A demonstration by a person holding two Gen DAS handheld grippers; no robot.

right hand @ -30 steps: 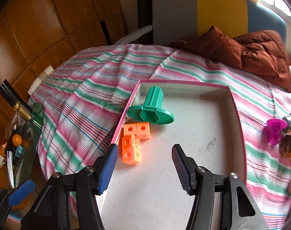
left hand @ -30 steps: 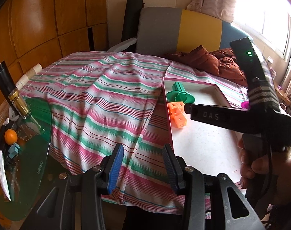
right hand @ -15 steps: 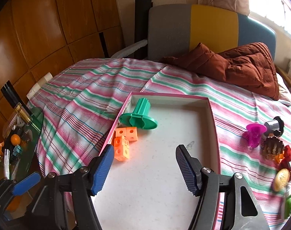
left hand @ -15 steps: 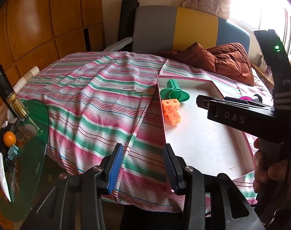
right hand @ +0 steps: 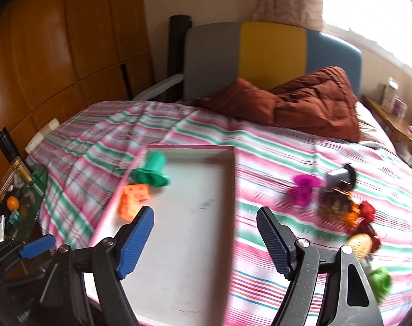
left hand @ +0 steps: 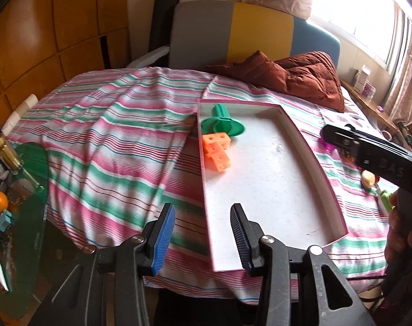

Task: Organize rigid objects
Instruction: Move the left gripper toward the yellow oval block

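Sorting is partly done: my white tray holds a green spool and orange cubes in its far-left corner. Right of the tray, a magenta piece and other toys wait on the bedspread. My right gripper is opening, empty; my left gripper stands slightly apart, empty.

Only legible text: "DAS" in pale letters on the black body of the right gripper, seen from the left wrist view; glass side table edge has a small mark, too small to read
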